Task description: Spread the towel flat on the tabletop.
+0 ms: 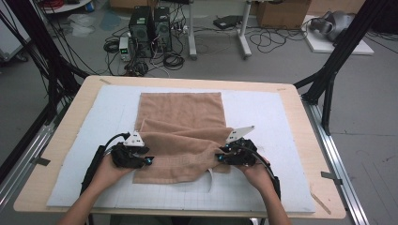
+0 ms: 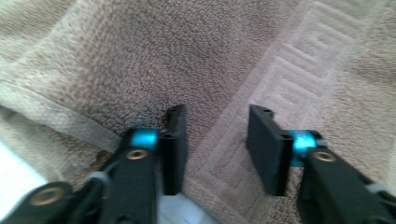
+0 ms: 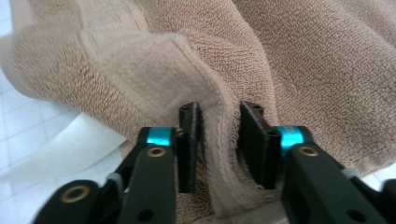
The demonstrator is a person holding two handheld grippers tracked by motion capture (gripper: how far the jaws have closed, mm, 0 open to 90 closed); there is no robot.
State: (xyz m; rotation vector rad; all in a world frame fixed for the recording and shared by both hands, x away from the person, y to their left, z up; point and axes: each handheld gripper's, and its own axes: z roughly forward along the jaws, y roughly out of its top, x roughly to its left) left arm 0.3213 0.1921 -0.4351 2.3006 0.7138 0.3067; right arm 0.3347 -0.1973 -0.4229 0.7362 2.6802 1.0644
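Note:
A tan towel (image 1: 180, 112) lies on the white gridded mat (image 1: 281, 117), its near part bunched and folded over itself. My left gripper (image 1: 148, 161) is at the towel's near left edge. In the left gripper view its jaws (image 2: 217, 140) stand apart just above the towel (image 2: 140, 56), over its woven border band, with no fabric pinched. My right gripper (image 1: 218, 158) is at the near right edge. In the right gripper view a raised ridge of the towel's hem (image 3: 303, 60) fills the gap between its pads (image 3: 220, 140), and both pads touch it.
The mat covers a wooden table (image 1: 70, 117) with a metal rail along its right side. A white strip (image 1: 211, 180) pokes out from under the towel's near edge. Computers, cables and boxes sit on the floor beyond the table's far edge.

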